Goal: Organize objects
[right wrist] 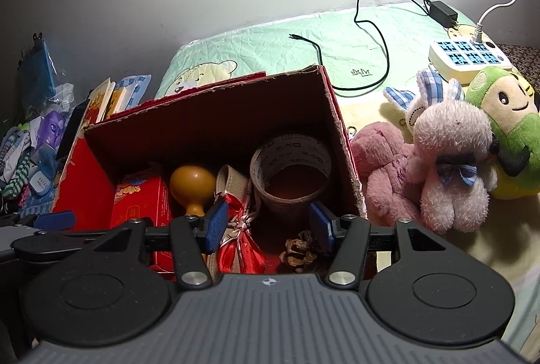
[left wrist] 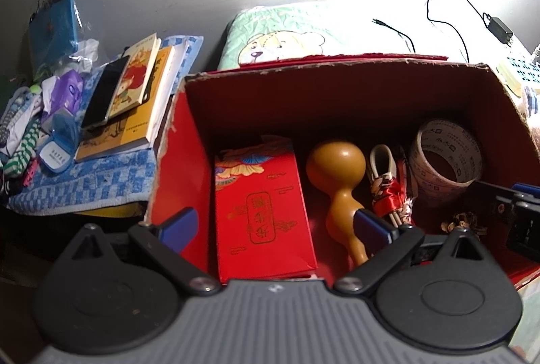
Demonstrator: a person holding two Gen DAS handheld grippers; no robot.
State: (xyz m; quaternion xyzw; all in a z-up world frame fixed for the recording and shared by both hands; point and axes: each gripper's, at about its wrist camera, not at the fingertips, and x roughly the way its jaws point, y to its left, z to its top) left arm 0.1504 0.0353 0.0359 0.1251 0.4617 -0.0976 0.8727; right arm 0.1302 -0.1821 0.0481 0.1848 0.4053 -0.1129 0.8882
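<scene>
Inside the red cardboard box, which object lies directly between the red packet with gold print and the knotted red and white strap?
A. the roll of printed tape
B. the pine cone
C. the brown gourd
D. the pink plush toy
C: in the left wrist view the brown gourd lies with the red packet on its left and the knotted strap on its right, inside the red box.

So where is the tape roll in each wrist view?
Left wrist: the tape roll sits at the right end of the red box, right of centre.
Right wrist: the tape roll sits near the middle, against the box's right wall.
Shared landmark: the gourd to its left.
</scene>
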